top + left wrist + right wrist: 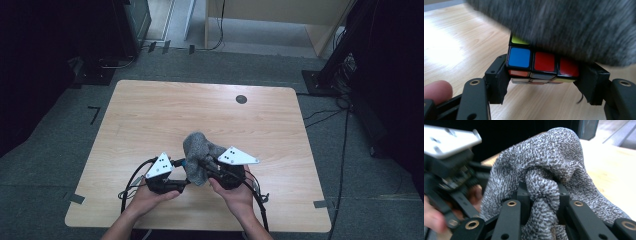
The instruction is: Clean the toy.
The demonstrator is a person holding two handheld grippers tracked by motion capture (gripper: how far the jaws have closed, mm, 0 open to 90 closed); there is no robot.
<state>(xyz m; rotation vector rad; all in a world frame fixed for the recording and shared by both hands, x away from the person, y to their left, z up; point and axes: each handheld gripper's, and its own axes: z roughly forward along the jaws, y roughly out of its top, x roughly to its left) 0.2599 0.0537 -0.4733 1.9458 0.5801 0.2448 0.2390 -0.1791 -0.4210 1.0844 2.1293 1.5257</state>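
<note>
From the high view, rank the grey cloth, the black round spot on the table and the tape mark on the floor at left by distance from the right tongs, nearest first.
1. Grey cloth: held in the right tongs, near the table's front.
2. Black round spot: on the table's far side.
3. Tape mark: on the floor, left of the table.

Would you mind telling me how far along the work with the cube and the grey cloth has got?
Both pickups look done: the left gripper clamps the puzzle cube just above the table, and the right gripper pinches a bunched fold of the grey cloth. In hand: the cloth drapes over the cube's top, apparently wiping or covering it. Left: the blue and red faces remain exposed, so the job seems unfinished.
</note>
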